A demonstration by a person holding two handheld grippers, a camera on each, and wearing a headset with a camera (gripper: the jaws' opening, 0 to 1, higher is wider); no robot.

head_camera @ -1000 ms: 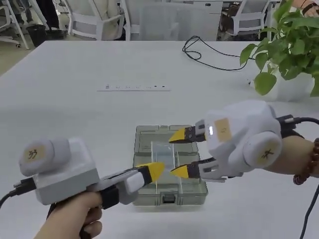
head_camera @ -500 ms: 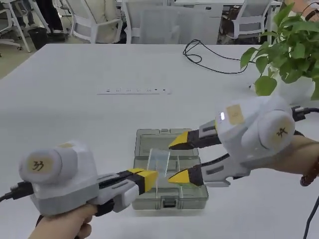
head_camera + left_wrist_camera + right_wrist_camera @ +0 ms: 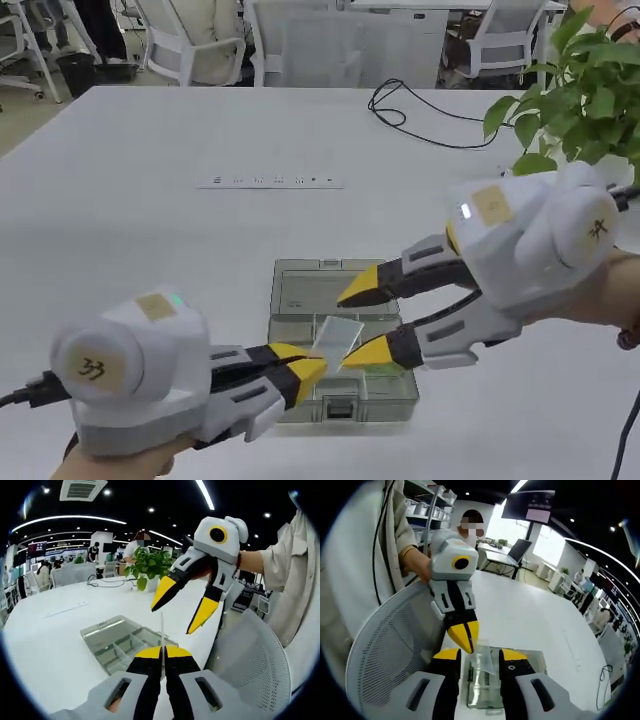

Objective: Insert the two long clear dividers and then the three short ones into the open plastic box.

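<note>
Head view: the divider has tipped from upright, over the box.
Left gripper pinches it, right gripper gapes beside it; unseated, probably a handover.

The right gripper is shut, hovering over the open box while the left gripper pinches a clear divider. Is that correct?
Not quite. The right gripper is open, its jaws spread wide apart, as the left gripper view shows. The rest holds: it hovers over the open box while the left gripper pinches a clear divider.
</note>
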